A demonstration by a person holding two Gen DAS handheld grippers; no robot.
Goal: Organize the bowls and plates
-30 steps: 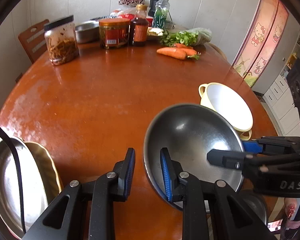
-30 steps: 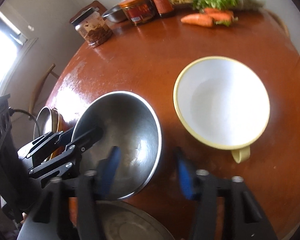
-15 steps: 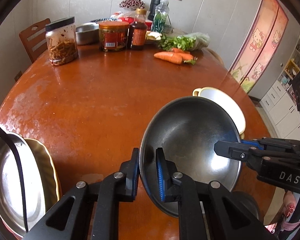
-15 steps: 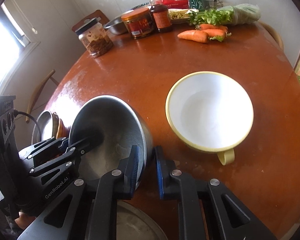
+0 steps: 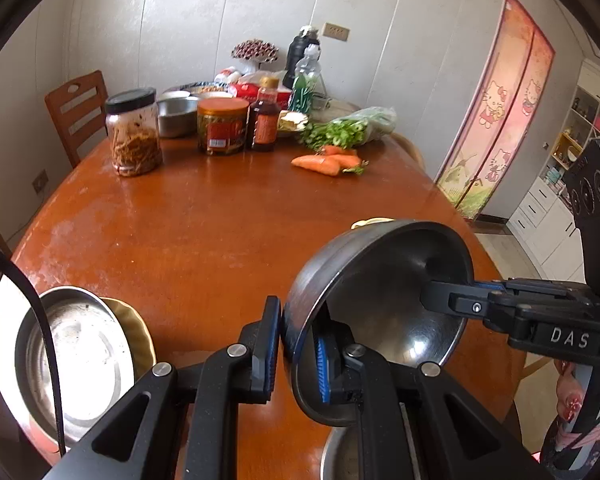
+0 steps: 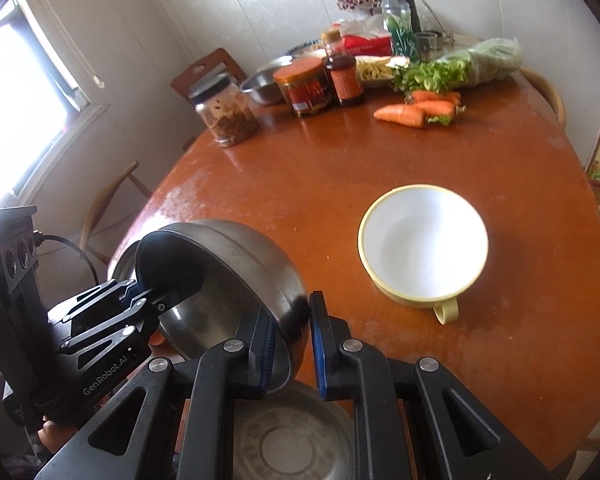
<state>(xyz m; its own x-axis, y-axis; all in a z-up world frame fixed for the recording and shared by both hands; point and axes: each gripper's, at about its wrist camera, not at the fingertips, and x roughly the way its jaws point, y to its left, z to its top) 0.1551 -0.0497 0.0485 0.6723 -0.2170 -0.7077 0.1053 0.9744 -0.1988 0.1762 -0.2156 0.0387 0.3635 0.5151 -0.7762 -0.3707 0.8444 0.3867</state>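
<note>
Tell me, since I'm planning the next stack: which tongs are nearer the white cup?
Right. The right tongs grip the steel bowl's rim beside the white cup; the left tongs grip its far rim.

Left claw and right claw both clamped, angled downward.

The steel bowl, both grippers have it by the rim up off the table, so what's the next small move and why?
Probably carry the steel bowl toward the white bowl and level it. The left gripper and right gripper each pinch opposite sides of its rim, and it hangs tilted above the table. The white bowl sits empty and upright close by, so nesting there looks likely, though the stacked dishes are another option.
</note>
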